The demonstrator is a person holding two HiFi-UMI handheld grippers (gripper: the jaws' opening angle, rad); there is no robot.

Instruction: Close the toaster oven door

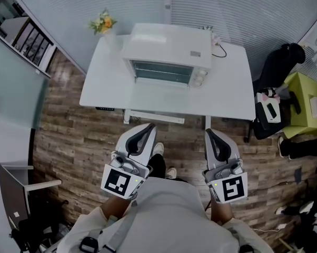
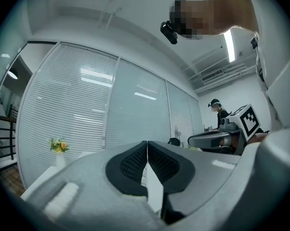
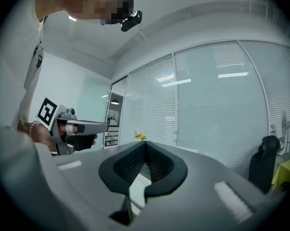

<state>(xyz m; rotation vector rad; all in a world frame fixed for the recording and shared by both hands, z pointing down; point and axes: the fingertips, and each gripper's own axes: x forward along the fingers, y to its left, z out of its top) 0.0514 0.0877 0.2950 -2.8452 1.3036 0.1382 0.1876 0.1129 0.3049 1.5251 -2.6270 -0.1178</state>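
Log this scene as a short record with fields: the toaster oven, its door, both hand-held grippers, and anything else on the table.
Toaster oven: white, on the white table, glass front toward the person
Door: open or shut not clear from the head view
Left hand-held gripper: jaws together, empty, short of the table
Right hand-held gripper: jaws together, empty, short of the table
Also on table: flowers at the back left corner
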